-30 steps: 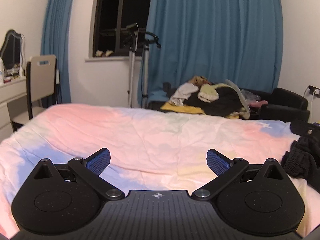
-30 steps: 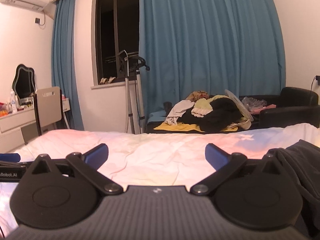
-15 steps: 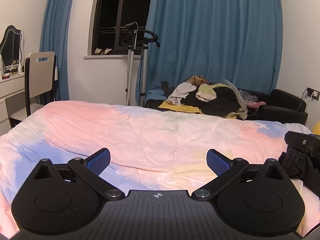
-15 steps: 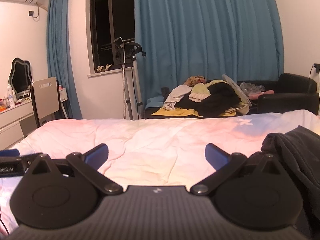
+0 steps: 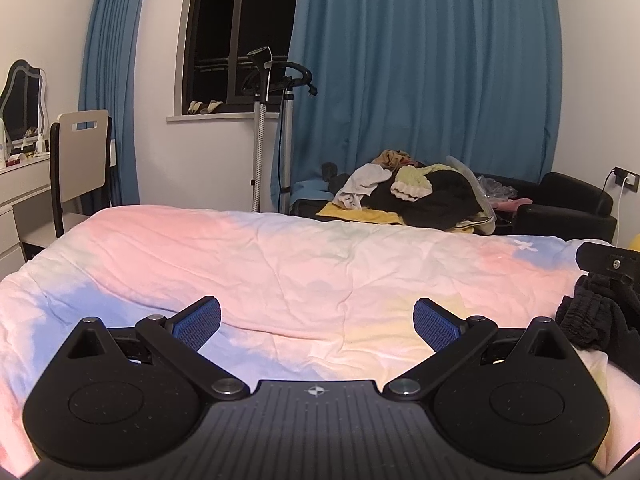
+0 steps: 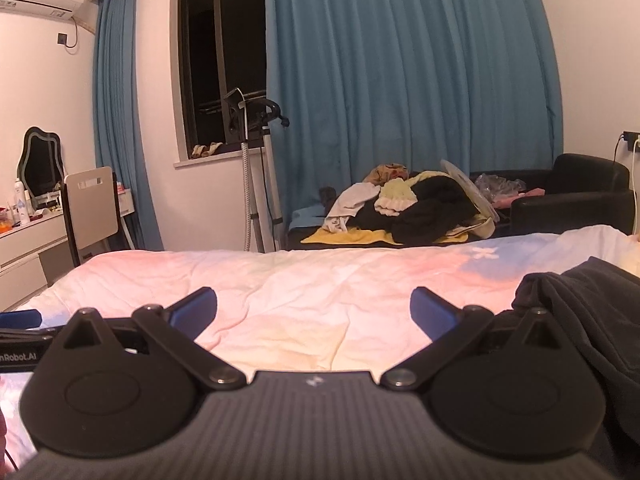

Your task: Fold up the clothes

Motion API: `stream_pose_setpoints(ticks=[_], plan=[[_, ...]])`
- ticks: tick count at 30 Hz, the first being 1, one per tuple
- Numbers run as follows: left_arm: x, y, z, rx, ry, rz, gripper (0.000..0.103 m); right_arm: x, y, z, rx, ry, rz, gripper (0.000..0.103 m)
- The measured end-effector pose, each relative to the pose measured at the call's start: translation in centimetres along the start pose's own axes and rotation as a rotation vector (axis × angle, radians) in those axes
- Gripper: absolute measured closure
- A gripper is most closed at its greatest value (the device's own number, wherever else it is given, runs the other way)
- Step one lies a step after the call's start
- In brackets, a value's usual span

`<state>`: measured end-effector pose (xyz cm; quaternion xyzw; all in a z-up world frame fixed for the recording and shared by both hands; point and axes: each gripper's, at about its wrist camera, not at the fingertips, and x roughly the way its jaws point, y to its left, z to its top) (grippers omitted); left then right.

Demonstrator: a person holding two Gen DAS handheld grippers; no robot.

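Both tools, left (image 5: 317, 320) and right (image 6: 313, 309), stay spread, now raised slightly.

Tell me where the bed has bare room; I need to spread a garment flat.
The pastel duvet lies bare from its left edge across the middle, ahead of both open claws. Its right side is crowded by the crumpled black garment. The sofa's clothes pile offers none.

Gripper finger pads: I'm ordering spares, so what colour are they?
Blue, with a fine textured surface, on the left gripper's pads; the left wrist view shows it best.
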<state>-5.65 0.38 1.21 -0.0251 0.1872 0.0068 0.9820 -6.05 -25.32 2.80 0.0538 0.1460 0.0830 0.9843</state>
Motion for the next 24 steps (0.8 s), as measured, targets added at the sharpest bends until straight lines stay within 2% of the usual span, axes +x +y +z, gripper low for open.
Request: stream_pose_setpoints(ticks=[24], plan=[[0.17,0.47,0.17,0.008,0.010,-0.016,0.000,0.64,-0.18,-0.05,0.002,0.038,-0.024,0.000]])
